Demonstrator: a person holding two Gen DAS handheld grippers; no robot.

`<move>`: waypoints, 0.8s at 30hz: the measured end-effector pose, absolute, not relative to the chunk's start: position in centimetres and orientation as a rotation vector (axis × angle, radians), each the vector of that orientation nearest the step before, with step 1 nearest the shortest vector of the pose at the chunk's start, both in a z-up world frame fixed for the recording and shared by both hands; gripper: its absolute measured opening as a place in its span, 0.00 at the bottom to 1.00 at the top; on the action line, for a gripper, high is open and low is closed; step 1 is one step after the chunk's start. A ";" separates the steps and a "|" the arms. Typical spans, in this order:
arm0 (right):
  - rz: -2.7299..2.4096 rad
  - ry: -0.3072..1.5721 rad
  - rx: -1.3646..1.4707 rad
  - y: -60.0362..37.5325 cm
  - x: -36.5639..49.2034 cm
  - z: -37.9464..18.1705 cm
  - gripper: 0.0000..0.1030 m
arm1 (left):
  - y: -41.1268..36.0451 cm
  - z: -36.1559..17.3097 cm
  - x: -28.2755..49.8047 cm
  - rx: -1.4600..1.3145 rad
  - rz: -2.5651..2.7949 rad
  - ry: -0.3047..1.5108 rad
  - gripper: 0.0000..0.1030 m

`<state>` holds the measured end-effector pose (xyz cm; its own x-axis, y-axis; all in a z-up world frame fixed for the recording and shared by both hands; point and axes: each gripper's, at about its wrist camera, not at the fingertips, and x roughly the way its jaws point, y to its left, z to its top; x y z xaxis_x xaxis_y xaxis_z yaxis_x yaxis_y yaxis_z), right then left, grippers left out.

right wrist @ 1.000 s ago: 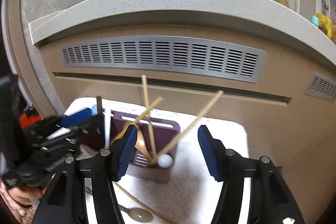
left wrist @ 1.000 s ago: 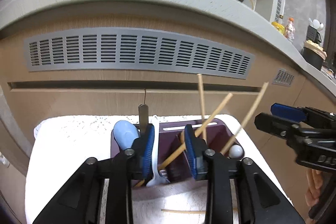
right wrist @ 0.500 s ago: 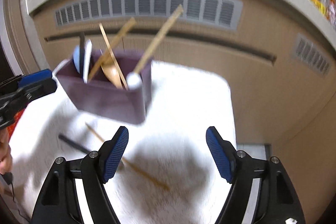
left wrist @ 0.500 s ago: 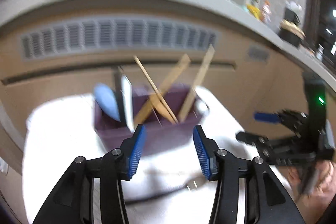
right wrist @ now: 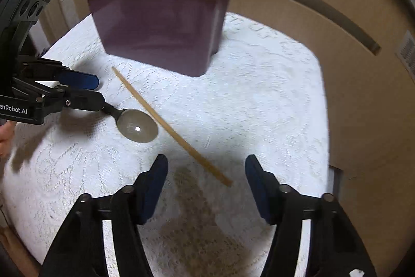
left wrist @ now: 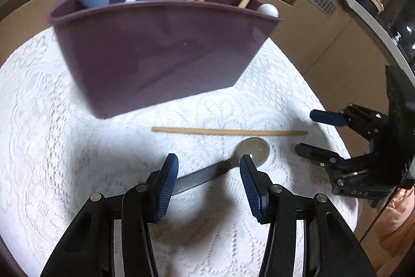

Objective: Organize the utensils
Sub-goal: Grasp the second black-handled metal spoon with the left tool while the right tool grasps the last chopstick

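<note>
"enRobot.AI" in white, cut off, on left gripper body

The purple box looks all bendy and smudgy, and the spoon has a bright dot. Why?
Left wrist view: the fisheye lens bulges the purple box, and its edges smear with motion blur. Right wrist view: the bright dot on the spoon is glare from a light, and the cabinet at the right edge is smeared. Both views: the tongs cast dark shadows on the white cloth.
</note>
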<state>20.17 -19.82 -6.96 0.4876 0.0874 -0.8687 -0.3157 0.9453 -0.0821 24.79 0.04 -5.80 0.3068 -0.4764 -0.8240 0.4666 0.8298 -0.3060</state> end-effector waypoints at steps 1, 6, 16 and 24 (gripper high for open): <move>0.269 1.047 -0.232 -19.7 20.5 -7.0 0.54 | 0.2 -5.9 24.7 -0.009 -0.621 1.103 0.49; 0.371 1.074 -0.252 -17.0 22.6 -7.4 0.43 | 1.3 -6.3 23.4 0.002 -0.625 1.136 0.49; 0.386 1.168 -0.136 -16.4 24.9 -7.8 0.12 | 2.1 -6.4 18.4 -0.010 -0.745 1.227 0.49; 0.296 1.146 -0.057 -20.0 21.2 -6.8 0.04 | -1.7 -4.2 18.1 0.192 -0.735 1.079 0.49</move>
